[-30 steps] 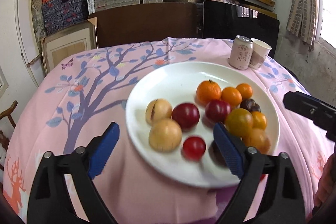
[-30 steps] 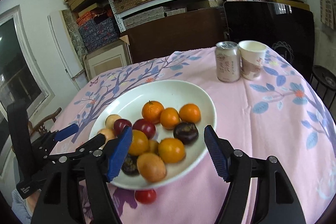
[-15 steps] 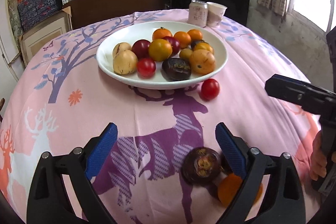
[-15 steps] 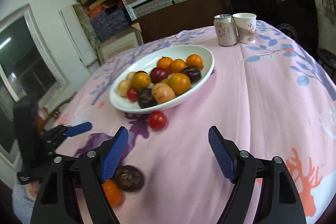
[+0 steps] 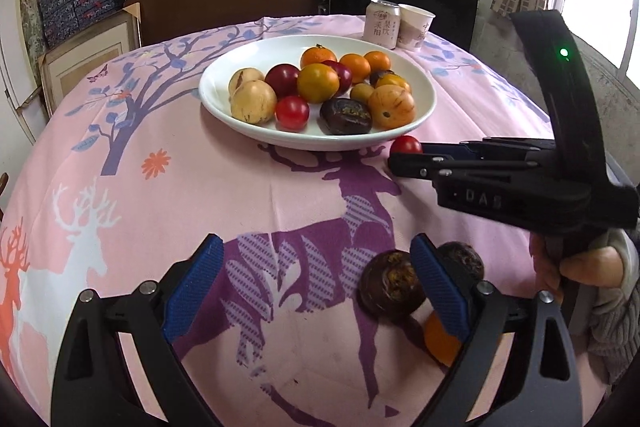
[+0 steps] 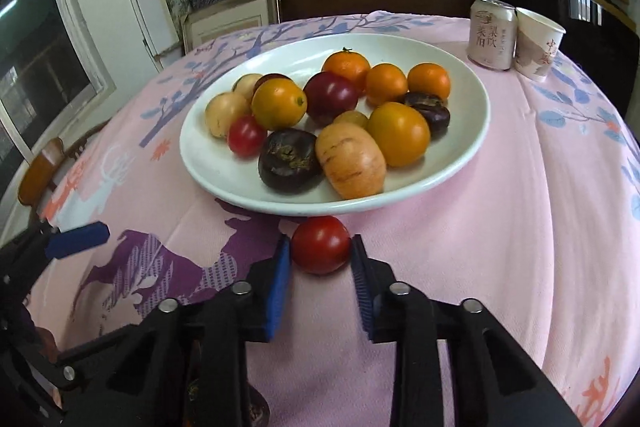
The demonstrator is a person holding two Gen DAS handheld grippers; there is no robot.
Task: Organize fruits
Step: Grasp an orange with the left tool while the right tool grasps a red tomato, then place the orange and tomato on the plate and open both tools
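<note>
A white plate [image 6: 280, 59] [image 5: 272, 55] holds several fruits: oranges, red tomatoes, dark purple ones and pale yellow ones. Just in front of its near rim, a loose red tomato [image 6: 320, 247] [image 5: 405, 146] lies on the pink cloth. My right gripper [image 6: 320, 242] [image 5: 394, 163] is closing on it, with a blue pad against each side. My left gripper [image 5: 316, 255] hangs open over the purple deer print with nothing between its fingers; its blue pad [image 6: 78, 237] shows at the left. Two dark purple fruits [image 5: 390, 285] [image 5: 460, 259] and an orange one [image 5: 438, 341] lie by its right finger.
A drink can [image 6: 491, 33] and a paper cup [image 6: 538, 43] stand behind the plate at the far right. A person's hand [image 5: 580, 267] holds the right gripper's handle. Shelves of boxes, a dark chair back and a framed board stand beyond the round table.
My left gripper has pulled back from over the plate to the near cloth. My right gripper has dropped to the loose red tomato and its jaws have gone from wide open to closed on it.
</note>
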